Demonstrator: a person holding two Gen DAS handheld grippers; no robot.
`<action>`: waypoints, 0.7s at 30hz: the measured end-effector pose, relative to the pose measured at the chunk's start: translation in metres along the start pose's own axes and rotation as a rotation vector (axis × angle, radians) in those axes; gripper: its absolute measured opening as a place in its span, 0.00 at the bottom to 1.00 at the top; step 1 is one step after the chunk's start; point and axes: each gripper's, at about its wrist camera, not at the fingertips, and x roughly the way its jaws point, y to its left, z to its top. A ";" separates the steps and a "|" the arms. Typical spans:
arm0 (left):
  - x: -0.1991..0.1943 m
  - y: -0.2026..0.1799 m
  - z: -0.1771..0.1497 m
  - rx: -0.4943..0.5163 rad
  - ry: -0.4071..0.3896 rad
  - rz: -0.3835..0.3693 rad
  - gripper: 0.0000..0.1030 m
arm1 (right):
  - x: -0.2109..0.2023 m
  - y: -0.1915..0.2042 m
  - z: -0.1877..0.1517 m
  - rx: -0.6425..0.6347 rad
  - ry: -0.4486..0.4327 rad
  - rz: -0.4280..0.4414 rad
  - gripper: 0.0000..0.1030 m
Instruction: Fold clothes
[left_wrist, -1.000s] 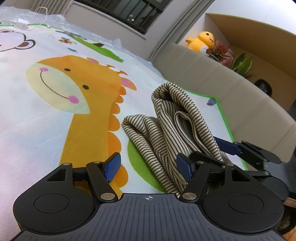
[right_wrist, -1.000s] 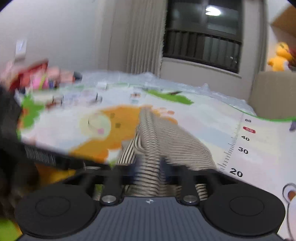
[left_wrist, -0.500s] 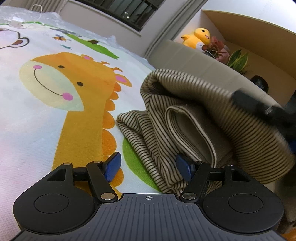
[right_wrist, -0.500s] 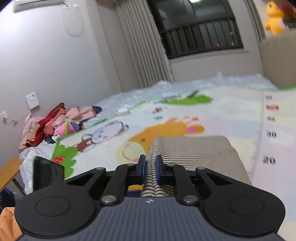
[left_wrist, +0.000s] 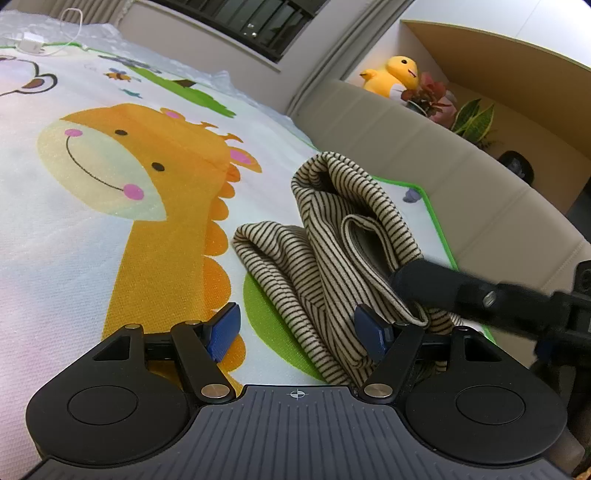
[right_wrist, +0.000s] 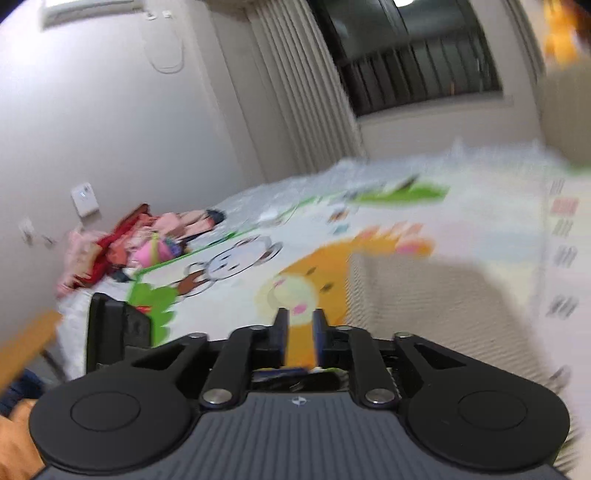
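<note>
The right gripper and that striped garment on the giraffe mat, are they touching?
Apart. In the right wrist view the right gripper has just been opening its jaws; only the mat shows between them, and the striped garment lies off to the side.

Striped garment (left_wrist: 332, 236): ribbed knit cloth, matt, beige w/ dark stripes; inner face plain beige. Play mat (left_wrist: 110, 229): foam, fine pebbled texture, printed, slight sheen. Left gripper (left_wrist: 295, 328): matt black plastic links, bright metal rivets, blue pads look rubbery; body grey ribbed plastic. Right gripper (right_wrist: 298, 334): same build. Duck toy (left_wrist: 391, 75): plush. Headboard (left_wrist: 461, 192): smooth beige upholstery, leather-like. Clothes pile (right_wrist: 133, 247): cloth, blurred.
</note>
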 end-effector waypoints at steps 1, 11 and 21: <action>0.000 0.000 0.000 -0.002 0.000 -0.002 0.72 | -0.006 -0.002 0.002 -0.029 -0.020 -0.039 0.37; 0.001 0.000 0.000 0.001 -0.002 0.003 0.72 | -0.007 -0.047 -0.036 0.010 0.075 -0.118 0.38; -0.015 -0.014 0.012 -0.016 -0.027 0.085 0.80 | 0.007 -0.002 -0.065 -0.249 0.063 -0.219 0.38</action>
